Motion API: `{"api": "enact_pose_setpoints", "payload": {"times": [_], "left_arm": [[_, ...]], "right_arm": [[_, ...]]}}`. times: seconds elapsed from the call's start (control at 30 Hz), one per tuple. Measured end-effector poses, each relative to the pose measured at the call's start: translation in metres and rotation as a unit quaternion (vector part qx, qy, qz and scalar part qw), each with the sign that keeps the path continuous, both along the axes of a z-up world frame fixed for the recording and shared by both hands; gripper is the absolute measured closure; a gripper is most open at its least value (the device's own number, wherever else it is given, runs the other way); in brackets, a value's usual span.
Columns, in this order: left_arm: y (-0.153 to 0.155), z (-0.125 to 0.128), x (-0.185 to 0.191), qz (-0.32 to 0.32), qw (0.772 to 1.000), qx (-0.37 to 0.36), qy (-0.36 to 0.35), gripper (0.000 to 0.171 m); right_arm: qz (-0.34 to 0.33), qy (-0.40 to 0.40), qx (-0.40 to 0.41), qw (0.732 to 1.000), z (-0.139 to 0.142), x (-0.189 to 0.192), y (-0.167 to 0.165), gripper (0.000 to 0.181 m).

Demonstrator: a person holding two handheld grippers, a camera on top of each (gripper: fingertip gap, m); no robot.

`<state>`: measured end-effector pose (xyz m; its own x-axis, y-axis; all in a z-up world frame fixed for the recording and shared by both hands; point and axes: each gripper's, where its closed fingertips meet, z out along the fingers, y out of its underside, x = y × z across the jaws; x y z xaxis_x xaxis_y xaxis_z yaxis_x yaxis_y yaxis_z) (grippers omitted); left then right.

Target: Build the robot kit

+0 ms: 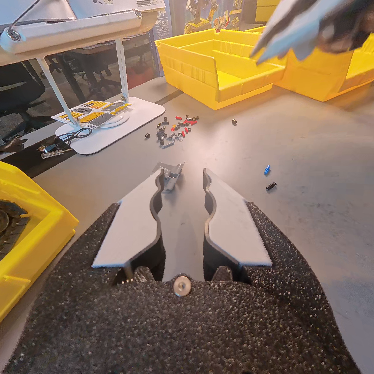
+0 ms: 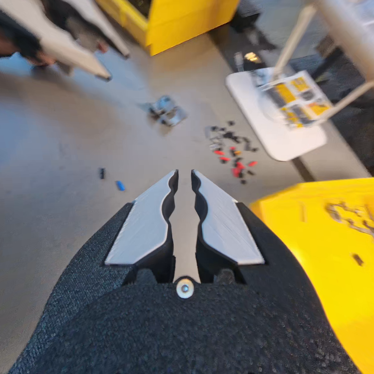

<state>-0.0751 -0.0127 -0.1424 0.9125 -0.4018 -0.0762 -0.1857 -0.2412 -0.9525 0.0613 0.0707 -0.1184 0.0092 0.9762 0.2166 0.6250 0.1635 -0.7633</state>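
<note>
Grey plastic assembly, a small brick-built part, lies on the table just ahead of the left gripper, against the inner side of its left fingertip and not clamped. Jaws stand well apart, nothing held. Judged light, rigid, smooth plastic, with thin plates that may pop apart under a hard squeeze; the blocky middle looks the best place to pinch, across the short side. Exact shape partly hidden by the finger.

Right gripper hangs above the table, jaws parted by a narrow gap, empty; its view is motion-blurred, and the same grey assembly probably sits well ahead of its tips.

Outward: blue pin and black pin to the right of the left gripper's tips, apart from each other. Farther ahead a scatter of small parts, red, black and grey. Ahead-left a white lamp base carrying a printed yellow-and-grey instruction sheet. Ahead-right an open yellow bin; another yellow bin close on the left. Boxes behind the bins bear printed graphics and writing, not transcribed.
</note>
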Motion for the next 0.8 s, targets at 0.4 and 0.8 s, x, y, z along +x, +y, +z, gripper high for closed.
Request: {"api": "enact_pose_setpoints", "payload": {"times": [0.4,0.8], "left_arm": [[0.000,-0.002,0.002,-0.005,1.000,-0.006,-0.002,0.136],[0.004,-0.005,-0.001,-0.003,1.000,-0.020,-0.008,0.136]], "right_arm": [[-0.332,-0.005,-0.068,0.941,0.035,0.077,0.316,0.165],[-0.339,-0.114,-0.148,0.922,-0.068,0.048,0.361,0.167]]}}
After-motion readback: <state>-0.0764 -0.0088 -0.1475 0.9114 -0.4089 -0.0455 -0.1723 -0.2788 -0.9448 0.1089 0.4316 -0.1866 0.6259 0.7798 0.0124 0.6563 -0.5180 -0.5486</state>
